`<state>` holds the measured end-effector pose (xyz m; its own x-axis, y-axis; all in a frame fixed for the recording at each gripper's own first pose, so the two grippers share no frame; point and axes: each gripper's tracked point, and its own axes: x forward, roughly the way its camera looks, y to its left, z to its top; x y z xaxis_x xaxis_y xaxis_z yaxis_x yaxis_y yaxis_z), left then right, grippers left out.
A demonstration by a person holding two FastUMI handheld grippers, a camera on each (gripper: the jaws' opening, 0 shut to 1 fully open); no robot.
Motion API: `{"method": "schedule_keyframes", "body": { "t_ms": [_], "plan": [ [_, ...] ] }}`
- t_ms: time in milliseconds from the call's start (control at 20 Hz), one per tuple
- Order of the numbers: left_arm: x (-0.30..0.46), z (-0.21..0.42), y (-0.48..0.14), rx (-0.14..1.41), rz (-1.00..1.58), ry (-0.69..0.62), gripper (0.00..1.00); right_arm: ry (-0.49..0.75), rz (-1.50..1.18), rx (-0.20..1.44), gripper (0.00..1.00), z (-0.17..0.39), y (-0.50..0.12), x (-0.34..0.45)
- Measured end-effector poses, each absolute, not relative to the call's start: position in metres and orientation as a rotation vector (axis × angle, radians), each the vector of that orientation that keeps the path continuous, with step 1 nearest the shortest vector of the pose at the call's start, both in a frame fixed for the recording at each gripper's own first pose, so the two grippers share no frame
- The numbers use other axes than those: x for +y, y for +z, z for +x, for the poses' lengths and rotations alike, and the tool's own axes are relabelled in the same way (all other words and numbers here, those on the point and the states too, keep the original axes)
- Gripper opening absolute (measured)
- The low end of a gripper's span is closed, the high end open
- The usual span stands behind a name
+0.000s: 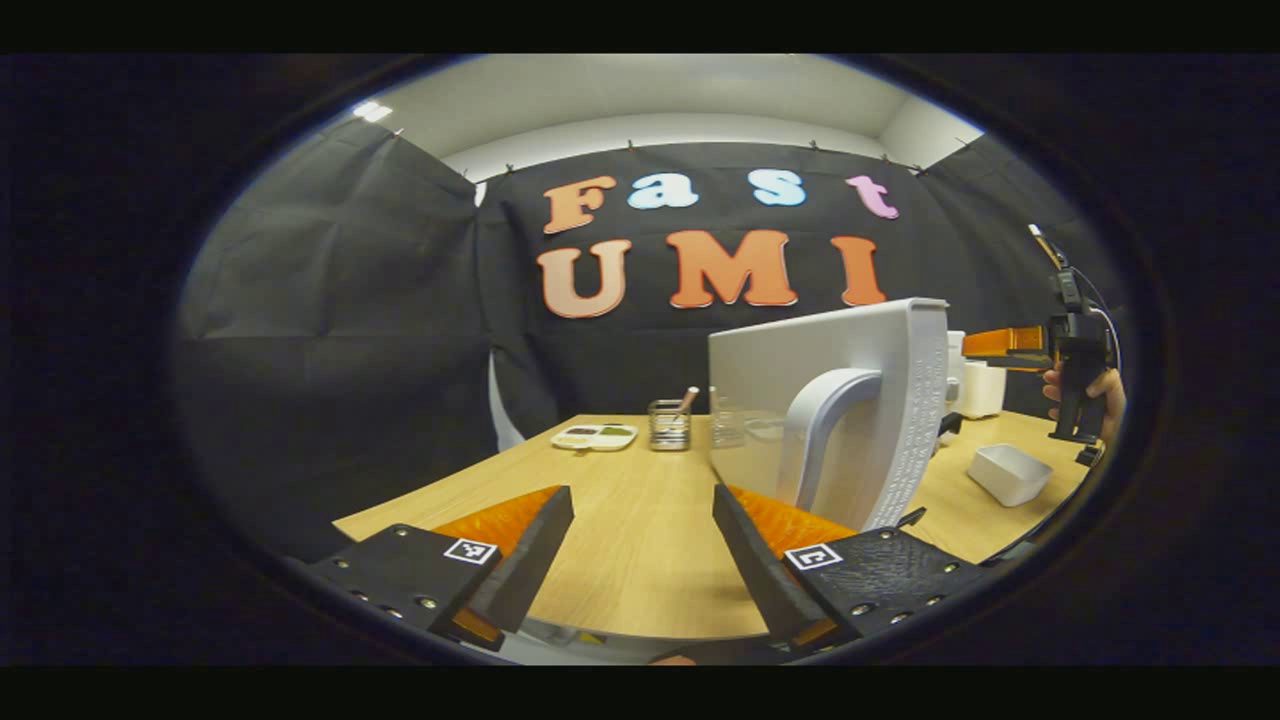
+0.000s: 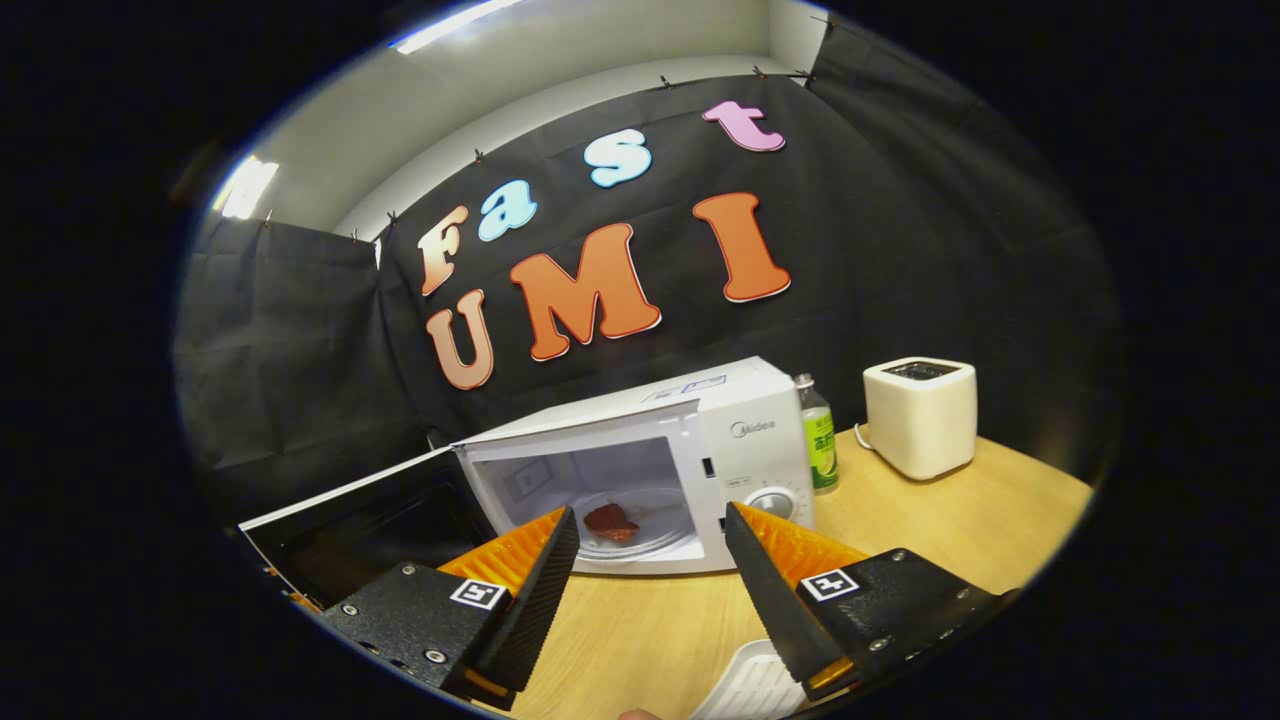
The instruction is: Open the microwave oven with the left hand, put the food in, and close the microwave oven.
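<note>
Right gripper view: microwave oven (image 2: 700, 450) straight ahead on the wooden table (image 2: 960, 540), door (image 2: 360, 520) swung out wide to the left, cavity lit and bare-walled. There on the glass turntable (image 2: 640, 525), a reddish piece of food (image 2: 610, 522) — already in, by the look of it. Right gripper (image 2: 650, 585) hanging back in front of the opening, fingers spread wide, nothing between them. Just below, a white ribbed tray (image 2: 745, 690) peeking in at the bottom edge, empty as far as can be seen.

Left gripper view: left gripper (image 1: 640, 565) also spread wide and empty, sitting just beside the door's outer face, pale handle (image 1: 825, 420) right by the right-hand finger. Farther off, the other gripper held in a hand (image 1: 1095, 390).

Only the closing left, most likely. Risks from here: pushing at the door's far edge with a wide-open gripper and glancing off the curved handle; swinging it too hard and jolting the food off the turntable or shifting the whole oven toward the green-labelled bottle (image 2: 818, 435) standing right against its side; stopping short of the latch and leaving the door ajar.

Writing: a brand name on the oven's control panel above the dial (image 2: 772, 503), a blue-edged sticker on top too small to make out, print on the bottle label unreadable. White toaster (image 2: 920, 415) unmarked.
</note>
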<state>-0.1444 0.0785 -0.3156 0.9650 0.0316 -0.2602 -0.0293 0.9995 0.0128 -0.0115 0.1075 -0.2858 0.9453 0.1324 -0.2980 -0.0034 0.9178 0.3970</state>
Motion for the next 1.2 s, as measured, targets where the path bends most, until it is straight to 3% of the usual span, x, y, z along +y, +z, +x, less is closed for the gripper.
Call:
{"method": "schedule_keyframes", "body": {
  "t_ms": [400, 500, 600, 650, 700, 950, 1200],
  "plan": [
    [-0.020, -0.100, -0.314, 0.246, -0.070, -0.187, 0.91, 0.064, 0.377, 0.314, 0.93, -0.040, -0.266, 0.044],
    [-0.045, -0.088, -0.311, 0.232, -0.086, -0.243, 0.74, 0.040, 0.336, 0.300, 0.93, -0.041, -0.265, 0.027],
    [-0.066, -0.074, -0.316, 0.238, -0.075, -0.288, 0.70, 0.028, 0.301, 0.306, 0.93, -0.044, -0.269, 0.019],
    [-0.078, -0.069, -0.320, 0.246, -0.073, -0.310, 0.56, 0.032, 0.300, 0.316, 0.93, -0.046, -0.272, 0.017],
    [-0.090, -0.063, -0.323, 0.251, -0.075, -0.327, 0.53, 0.035, 0.298, 0.321, 0.93, -0.048, -0.274, 0.017],
    [-0.132, -0.032, -0.340, 0.261, -0.063, -0.385, 0.16, 0.035, 0.267, 0.331, 0.93, -0.051, -0.279, 0.011],
    [-0.158, 0.002, -0.354, 0.290, -0.050, -0.381, 0.10, 0.039, 0.259, 0.326, 0.93, -0.050, -0.278, 0.009]
  ]
}}
